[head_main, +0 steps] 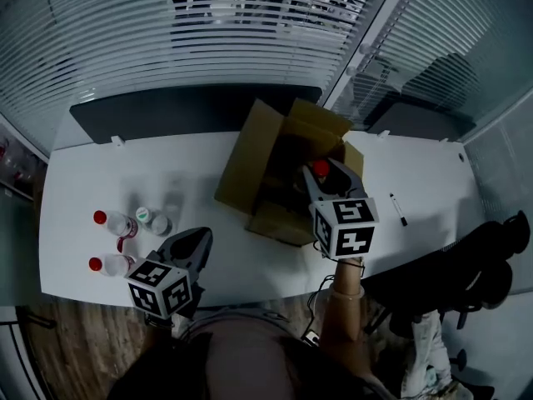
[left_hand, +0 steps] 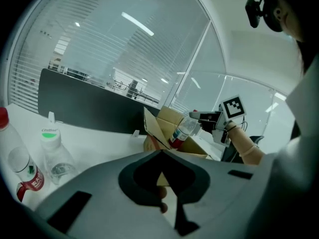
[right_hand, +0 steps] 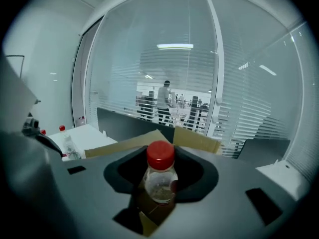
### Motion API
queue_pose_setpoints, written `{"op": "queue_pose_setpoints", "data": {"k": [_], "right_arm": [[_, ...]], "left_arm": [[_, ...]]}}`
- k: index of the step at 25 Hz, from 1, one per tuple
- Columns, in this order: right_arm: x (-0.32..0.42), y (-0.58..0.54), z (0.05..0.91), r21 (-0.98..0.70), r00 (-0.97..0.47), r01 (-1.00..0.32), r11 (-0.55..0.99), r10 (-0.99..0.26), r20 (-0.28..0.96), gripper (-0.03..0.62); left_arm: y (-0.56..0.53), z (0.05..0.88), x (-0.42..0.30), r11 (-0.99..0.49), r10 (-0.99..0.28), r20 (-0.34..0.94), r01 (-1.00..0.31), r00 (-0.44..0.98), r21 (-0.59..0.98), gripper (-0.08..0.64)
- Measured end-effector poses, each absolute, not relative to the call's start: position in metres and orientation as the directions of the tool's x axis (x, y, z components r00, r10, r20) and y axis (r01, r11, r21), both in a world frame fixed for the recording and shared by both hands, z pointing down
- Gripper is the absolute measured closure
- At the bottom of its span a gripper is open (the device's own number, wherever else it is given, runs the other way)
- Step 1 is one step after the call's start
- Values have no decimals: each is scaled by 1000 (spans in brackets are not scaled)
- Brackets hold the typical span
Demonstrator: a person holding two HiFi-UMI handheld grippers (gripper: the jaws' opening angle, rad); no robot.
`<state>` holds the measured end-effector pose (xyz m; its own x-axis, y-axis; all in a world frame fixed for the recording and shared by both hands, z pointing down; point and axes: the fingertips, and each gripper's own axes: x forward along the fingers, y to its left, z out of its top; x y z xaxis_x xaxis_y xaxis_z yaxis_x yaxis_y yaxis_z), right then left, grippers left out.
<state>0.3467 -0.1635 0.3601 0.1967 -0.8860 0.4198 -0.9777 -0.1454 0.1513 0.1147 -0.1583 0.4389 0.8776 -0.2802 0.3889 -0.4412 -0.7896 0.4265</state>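
Glass-walled office, blinds drawn; white counter point(head_main: 83, 182). Near left edge: spare red-capped bottles point(head_main: 112, 222) and green-capped bottle point(head_main: 146, 216), upright, apart from tongs. Left tongs point(head_main: 202, 236) at front edge, clenched, nothing gripped. Open cardboard box point(head_main: 250, 157) mid-counter, toward rear edge. Right tongs point(head_main: 319, 176) clamped on held bottle point(right_hand: 160, 178), above box opening. Held bottle judged light: clear thin plastic, smooth, likely slippery, wall yielding if squeezed. Stiffer neck under red cap judged best for grip. Marker pen point(head_main: 399, 209) toward right edge.

White table point(head_main: 92, 182): box point(head_main: 250, 161), bottles point(head_main: 117, 223), pen point(head_main: 399, 209)
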Motion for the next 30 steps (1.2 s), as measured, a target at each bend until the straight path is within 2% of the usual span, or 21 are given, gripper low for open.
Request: {"op": "queue_pose_setpoints", "data": {"k": [6,18,30], "right_arm": [[331,-137,305,154,204,-974,-166,-937,283,416],[283,-77,250,171,176,-973,-155,-978,116,416],[237,-21,236,186,144,-974,-131,-988,59,416]], "left_arm": [[-136,431,106,-800,-276,381,-430,883,418,552],[-89,428,71,-798,-313,358,-448,880,403,552],[-47,432,31,-785,-353,349,-478,868,395,552]]}}
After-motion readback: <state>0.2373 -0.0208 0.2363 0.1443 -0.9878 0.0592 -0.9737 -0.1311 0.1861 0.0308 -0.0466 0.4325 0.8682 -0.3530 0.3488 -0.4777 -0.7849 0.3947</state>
